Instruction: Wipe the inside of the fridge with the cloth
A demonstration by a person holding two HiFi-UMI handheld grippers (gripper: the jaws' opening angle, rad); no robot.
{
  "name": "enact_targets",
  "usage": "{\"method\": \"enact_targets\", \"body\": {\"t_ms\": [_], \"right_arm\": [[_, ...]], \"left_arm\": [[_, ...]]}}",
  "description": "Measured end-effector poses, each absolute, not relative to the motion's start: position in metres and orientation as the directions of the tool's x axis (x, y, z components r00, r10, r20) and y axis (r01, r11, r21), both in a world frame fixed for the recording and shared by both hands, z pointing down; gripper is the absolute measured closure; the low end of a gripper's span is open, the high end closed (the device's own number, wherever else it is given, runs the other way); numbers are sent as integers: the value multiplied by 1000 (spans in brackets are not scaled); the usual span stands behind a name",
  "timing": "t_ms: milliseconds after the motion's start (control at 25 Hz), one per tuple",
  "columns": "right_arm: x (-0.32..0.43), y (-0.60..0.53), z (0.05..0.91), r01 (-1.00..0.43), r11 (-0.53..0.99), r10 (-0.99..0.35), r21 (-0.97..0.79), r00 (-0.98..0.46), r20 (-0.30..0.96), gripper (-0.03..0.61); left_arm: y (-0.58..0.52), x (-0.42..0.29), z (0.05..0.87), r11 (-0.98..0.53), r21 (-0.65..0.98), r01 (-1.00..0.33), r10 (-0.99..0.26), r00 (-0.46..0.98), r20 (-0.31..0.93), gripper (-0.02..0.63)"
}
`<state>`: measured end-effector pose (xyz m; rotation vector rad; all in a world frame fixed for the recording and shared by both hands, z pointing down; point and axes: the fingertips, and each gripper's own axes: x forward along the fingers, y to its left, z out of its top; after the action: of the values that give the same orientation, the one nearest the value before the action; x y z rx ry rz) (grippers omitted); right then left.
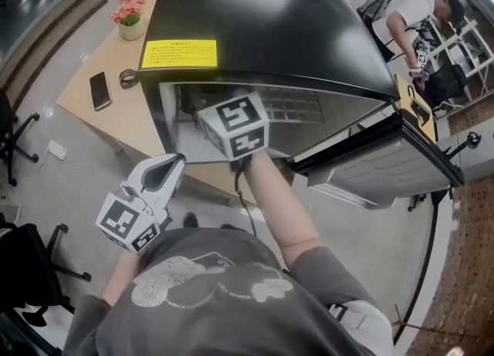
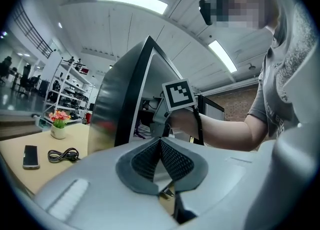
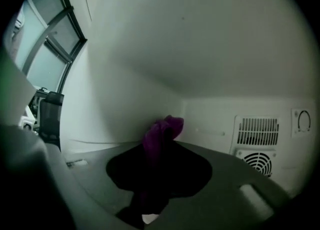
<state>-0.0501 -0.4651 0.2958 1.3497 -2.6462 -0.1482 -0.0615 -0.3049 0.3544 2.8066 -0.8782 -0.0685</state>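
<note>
A black mini fridge (image 1: 270, 22) stands on a wooden table, its door (image 1: 386, 163) swung open to the right. My right gripper (image 1: 234, 127) reaches into the fridge opening. In the right gripper view it (image 3: 159, 146) is shut on a purple cloth (image 3: 161, 135), whose bunched end sticks out toward the white left inner wall (image 3: 120, 89), close to it; contact cannot be told. My left gripper (image 1: 166, 173) hangs outside below the fridge front, jaws shut on nothing (image 2: 161, 160).
A vent grille (image 3: 256, 144) and dial sit on the fridge's back wall. On the table (image 1: 116, 115) lie a phone (image 1: 99, 89), a coiled cable (image 1: 128, 78) and a flower pot (image 1: 130, 16). A person (image 1: 409, 15) bends over at the back right. Office chairs stand left.
</note>
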Motion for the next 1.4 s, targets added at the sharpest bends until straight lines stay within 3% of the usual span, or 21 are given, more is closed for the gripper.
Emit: {"method": "enact_targets", "body": {"t_ms": [640, 840, 1080, 1400], "right_arm": [[-62, -377, 287, -635, 772, -636, 37, -769, 63, 497], [-27, -406, 308, -760, 644, -757, 87, -618, 214, 497], [-39, -439, 333, -721, 686, -697, 98, -614, 369, 495], [-27, -448, 337, -744, 658, -719, 120, -572, 395, 495]], "left_arm": [[-307, -51, 352, -716, 196, -670, -677, 735, 40, 597], [-309, -49, 355, -711, 198, -674, -680, 731, 48, 597], [-310, -39, 356, -735, 196, -649, -655, 755, 44, 597], [-321, -35, 353, -755, 178, -630, -635, 772, 37, 597]]}}
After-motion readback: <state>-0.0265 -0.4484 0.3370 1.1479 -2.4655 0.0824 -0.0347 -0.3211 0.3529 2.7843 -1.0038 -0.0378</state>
